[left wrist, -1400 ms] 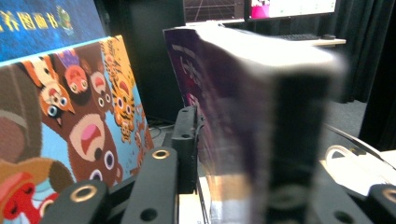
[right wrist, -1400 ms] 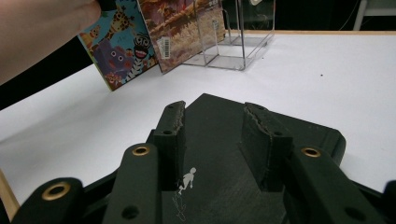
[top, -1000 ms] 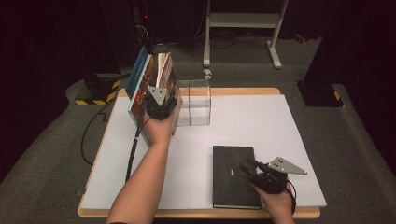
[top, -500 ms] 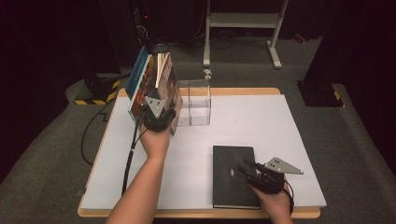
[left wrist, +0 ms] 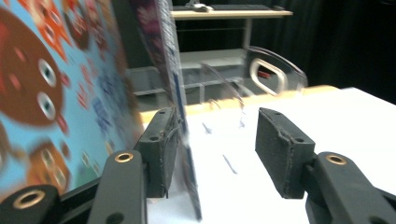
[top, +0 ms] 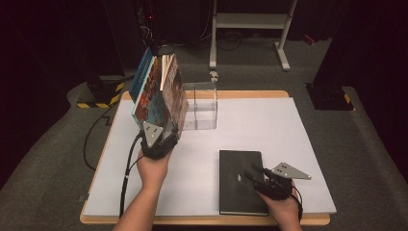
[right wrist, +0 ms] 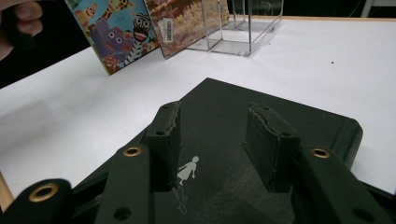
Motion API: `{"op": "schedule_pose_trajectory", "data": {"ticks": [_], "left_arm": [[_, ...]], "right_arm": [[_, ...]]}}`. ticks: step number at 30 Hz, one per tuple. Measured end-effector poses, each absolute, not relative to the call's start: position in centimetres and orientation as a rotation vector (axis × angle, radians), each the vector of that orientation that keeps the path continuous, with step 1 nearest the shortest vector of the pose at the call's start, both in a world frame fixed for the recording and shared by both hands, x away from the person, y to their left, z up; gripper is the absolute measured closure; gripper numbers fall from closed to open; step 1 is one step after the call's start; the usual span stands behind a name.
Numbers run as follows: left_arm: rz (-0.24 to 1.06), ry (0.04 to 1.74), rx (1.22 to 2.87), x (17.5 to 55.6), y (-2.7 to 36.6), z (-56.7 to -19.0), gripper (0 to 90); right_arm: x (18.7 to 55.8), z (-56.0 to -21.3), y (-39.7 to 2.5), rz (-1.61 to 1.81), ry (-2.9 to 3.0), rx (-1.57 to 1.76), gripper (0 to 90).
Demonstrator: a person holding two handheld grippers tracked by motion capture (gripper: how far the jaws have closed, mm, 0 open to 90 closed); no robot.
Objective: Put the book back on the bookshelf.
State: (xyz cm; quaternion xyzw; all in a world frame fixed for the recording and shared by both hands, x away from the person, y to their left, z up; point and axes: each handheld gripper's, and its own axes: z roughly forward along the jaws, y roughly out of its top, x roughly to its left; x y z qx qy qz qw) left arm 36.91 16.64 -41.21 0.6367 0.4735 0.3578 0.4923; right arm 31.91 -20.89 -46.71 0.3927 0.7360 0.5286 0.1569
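Left claw: your left claw is open at the foot of the leaning picture books, at about 10 o'clock on the worktop; one pad touches the thin book, the other stands apart from it.
Right claw: your right claw hangs open over the black notebook, gripping nothing.
Black notebook: lies flat at about 5 o'clock, near the front edge; a small white figure marks its cover.
Picture books: tilted, leaning away from the clear box, just beside it at its 9 o'clock.
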Motion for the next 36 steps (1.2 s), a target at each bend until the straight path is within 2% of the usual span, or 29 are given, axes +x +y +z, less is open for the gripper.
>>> {"op": "schedule_pose_trajectory", "data": {"ticks": [9, 15, 19, 26, 29, 33, 36], "left_arm": [[0.587, 1.072, 1.707, 34.1, 13.2, -45.4, 41.3], [0.352, 0.954, 1.772, 32.8, 9.7, -47.5, 30.9], [0.265, 0.921, 1.779, 32.4, 8.0, -48.4, 27.9], [0.090, 0.945, 1.817, 32.8, 5.6, -49.6, 26.4], [0.113, 0.955, 1.826, 32.6, 5.2, -49.8, 24.5], [0.156, 0.957, 1.837, 32.6, 5.2, -50.1, 29.5], [0.078, 1.004, 1.819, 33.2, 5.5, -50.6, 26.6]], "right_arm": [[32.6, -47.4, -21.8, 1.369, 2.120, 1.143, 49.5], [33.0, -47.6, -23.1, 1.291, 2.146, 1.205, 41.2], [31.8, -48.1, -24.6, 1.274, 2.168, 1.265, 31.5], [30.1, -49.0, -24.4, 1.312, 2.227, 1.361, 26.2], [30.4, -49.3, -24.2, 1.360, 2.251, 1.412, 26.9], [30.6, -49.3, -24.0, 1.360, 2.276, 1.430, 26.3], [30.7, -49.1, -23.9, 1.341, 2.283, 1.442, 26.5]]}}
